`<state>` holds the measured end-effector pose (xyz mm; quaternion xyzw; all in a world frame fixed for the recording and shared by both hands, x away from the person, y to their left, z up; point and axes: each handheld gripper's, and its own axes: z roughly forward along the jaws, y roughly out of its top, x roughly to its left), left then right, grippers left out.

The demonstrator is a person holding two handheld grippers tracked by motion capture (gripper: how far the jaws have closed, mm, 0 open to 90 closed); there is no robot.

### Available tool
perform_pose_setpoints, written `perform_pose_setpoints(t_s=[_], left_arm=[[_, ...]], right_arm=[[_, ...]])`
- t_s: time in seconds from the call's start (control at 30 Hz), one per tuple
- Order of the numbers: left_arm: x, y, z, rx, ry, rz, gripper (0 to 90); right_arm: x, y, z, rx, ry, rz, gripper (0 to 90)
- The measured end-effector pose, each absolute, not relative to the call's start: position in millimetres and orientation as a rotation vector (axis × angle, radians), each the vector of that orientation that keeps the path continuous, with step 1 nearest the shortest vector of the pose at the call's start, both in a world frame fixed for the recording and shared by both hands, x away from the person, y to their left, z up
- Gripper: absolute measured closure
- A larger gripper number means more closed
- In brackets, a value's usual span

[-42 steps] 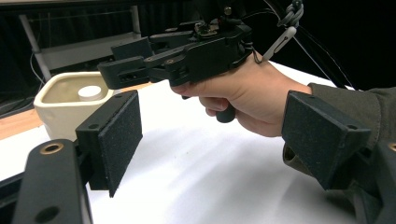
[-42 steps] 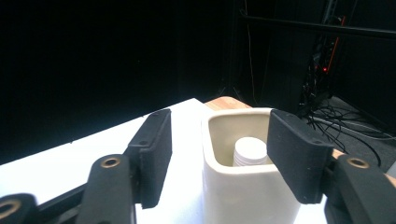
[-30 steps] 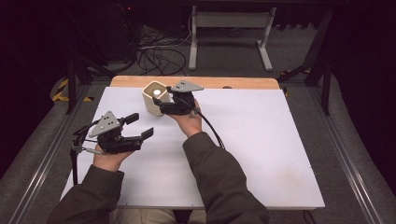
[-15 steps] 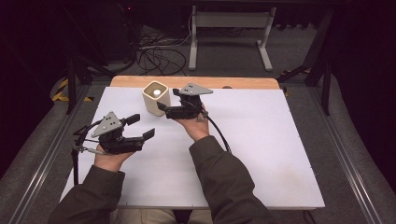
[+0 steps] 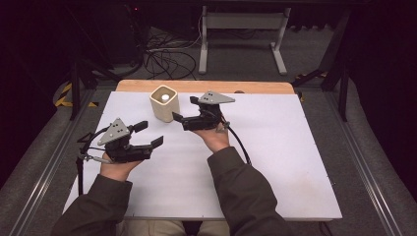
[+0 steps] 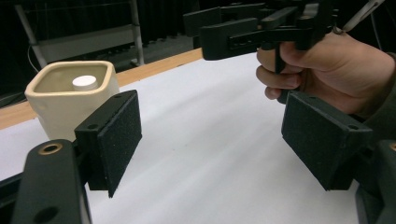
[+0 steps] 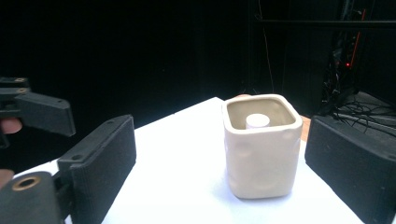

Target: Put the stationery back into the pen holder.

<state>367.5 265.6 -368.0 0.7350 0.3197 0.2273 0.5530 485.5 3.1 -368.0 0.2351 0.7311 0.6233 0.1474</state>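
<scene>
Right gripper (image 5: 177, 117) just opened wide, empty, beside cream cup (image 5: 163, 103); left gripper (image 5: 150, 133) open, empty

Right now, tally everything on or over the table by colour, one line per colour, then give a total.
Cream: 1, the square cup.
White: 1, the small cylinder inside the cup.
Black: 2, the left gripper and the right gripper, both open and apart from the cup.
Total: 4.

The right gripper (image 5: 183, 111) is being held level, its jaws just having been opening with nothing between them. The left gripper (image 5: 149, 134) is being held level, jaws spread.
</scene>
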Motion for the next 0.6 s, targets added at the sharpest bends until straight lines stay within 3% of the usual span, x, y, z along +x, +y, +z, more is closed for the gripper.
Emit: perform_pose_setpoints(t_s=[0.6], left_arm=[[368,264,-369,1.743,0.761,0.54,20.9]], right_arm=[[459,-28,-360,0.652,2.037,1.844,3.9]])
